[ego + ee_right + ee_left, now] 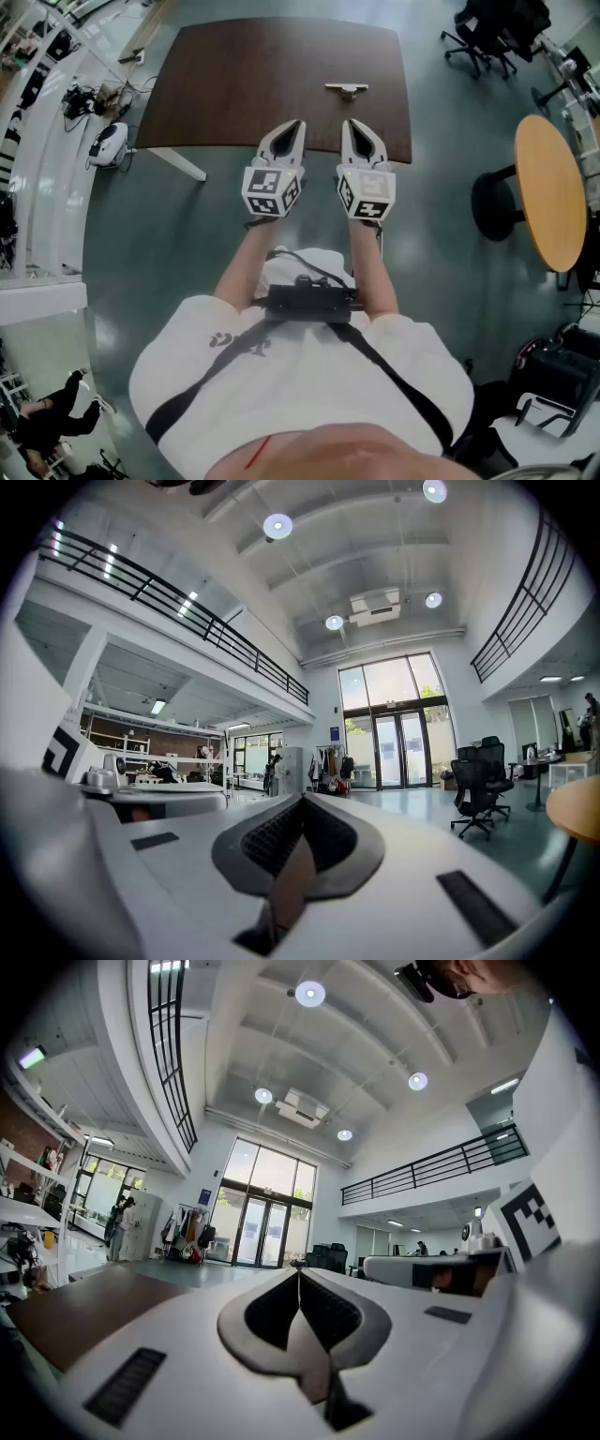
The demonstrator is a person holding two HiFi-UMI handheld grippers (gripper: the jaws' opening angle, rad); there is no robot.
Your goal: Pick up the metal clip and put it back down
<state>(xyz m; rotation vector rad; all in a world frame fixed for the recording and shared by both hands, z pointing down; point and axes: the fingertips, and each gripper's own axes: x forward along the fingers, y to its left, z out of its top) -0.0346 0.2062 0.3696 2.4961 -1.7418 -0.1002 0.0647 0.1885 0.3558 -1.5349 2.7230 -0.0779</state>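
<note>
Metal clip [346, 90] lies apart, beyond right gripper [350, 124].

A matt, dark wood-look worktop [234, 84] is seen; the metal clip [346, 90] seems faintly shiny; smooth white plastic is shown on left tongs [298, 124] and right tongs [347, 124].

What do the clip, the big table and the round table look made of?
The clip: pale with a slight shine, likely metal, though too small to be sure. The big table: dark brown matte top, wood or laminate. The round table: light tan top, probably wood veneer.
</note>
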